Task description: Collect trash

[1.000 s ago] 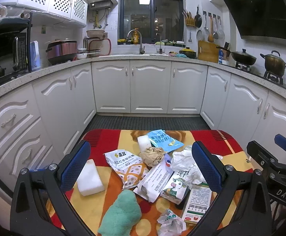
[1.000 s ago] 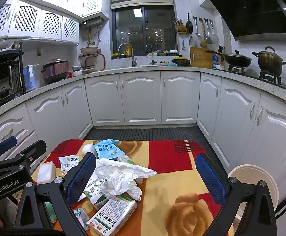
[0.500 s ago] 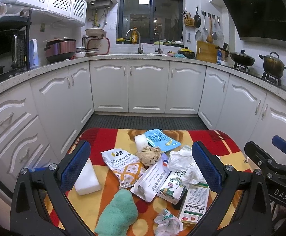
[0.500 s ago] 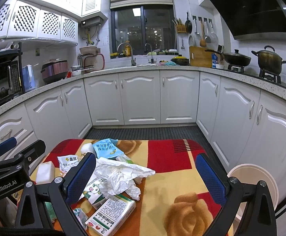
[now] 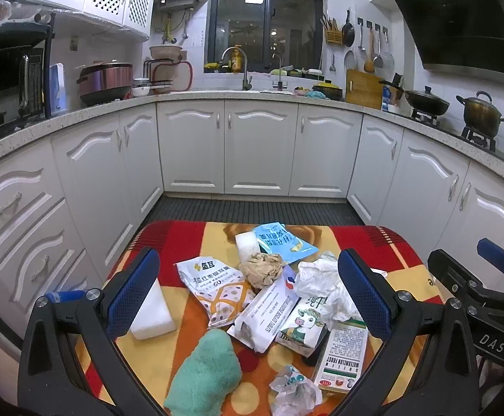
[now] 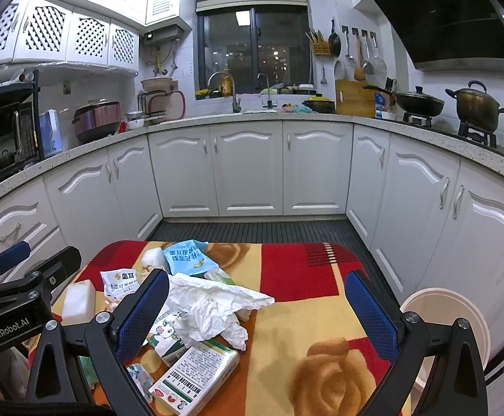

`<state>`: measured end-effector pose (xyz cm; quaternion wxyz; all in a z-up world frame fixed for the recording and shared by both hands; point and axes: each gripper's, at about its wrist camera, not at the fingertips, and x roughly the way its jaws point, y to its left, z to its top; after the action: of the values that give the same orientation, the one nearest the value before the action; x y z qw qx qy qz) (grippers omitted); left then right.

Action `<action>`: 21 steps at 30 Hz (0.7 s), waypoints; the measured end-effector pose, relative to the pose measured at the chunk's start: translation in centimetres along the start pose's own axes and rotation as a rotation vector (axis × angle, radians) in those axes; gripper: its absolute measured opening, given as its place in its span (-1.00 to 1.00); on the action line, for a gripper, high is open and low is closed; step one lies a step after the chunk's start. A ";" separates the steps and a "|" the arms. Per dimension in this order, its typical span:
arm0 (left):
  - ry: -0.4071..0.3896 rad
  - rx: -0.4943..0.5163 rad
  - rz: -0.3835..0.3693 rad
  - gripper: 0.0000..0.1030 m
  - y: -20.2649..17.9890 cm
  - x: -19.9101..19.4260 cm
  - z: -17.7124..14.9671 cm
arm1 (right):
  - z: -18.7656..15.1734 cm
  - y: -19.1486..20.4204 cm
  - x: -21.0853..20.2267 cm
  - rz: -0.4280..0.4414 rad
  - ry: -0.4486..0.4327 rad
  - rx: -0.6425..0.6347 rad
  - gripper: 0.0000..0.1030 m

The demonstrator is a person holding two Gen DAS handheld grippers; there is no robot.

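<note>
Left gripper: jaws apart, empty, above crumpled brown paper ball.
Right gripper: jaws apart, empty; crumpled white tissue by left finger.

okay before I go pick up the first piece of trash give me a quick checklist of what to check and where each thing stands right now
1. Left gripper open and empty: ok, fingers spread wide with nothing between them.
2. Right gripper open and empty: ok.
3. Trash in view: ok, crumpled white paper, blue packet, brown paper ball and Watermelon Frost box lie on the patterned cloth.
4. Non-trash to avoid: not ok, a green towel and a white sponge sit among the litter.
5. Bin reachable: cannot tell; a white round rim shows beyond the table's right edge, its inside unseen.
6. Grippers apart from each other: ok.
</note>
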<state>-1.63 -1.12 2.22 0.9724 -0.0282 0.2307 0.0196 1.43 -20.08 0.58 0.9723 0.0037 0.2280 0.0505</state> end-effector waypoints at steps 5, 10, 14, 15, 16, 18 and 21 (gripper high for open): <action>0.002 -0.002 -0.004 0.99 0.1 0.0 -0.1 | 0.0 0.0 0.1 0.000 0.002 -0.002 0.96; 0.007 -0.001 -0.010 0.99 0.2 0.1 -0.2 | 0.0 0.0 0.1 0.001 0.003 0.000 0.96; 0.012 -0.006 -0.014 0.99 0.4 0.3 -0.2 | -0.1 0.1 0.3 0.002 0.010 -0.004 0.96; 0.014 -0.007 -0.016 0.99 0.4 0.3 -0.2 | -0.1 0.2 0.4 0.002 0.011 -0.005 0.96; 0.016 -0.009 -0.017 0.99 0.4 0.3 -0.2 | -0.1 0.2 0.4 0.001 0.012 -0.007 0.96; 0.019 -0.011 -0.017 0.99 0.4 0.4 -0.4 | 0.0 0.2 0.4 0.002 0.014 -0.008 0.96; 0.024 -0.013 -0.021 0.99 0.6 0.5 -0.4 | -0.2 0.2 0.5 0.001 0.018 -0.011 0.96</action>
<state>-1.37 -0.50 1.65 0.9695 -0.0369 0.2420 0.0107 1.77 -19.79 0.21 0.9702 -0.0022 0.2365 0.0521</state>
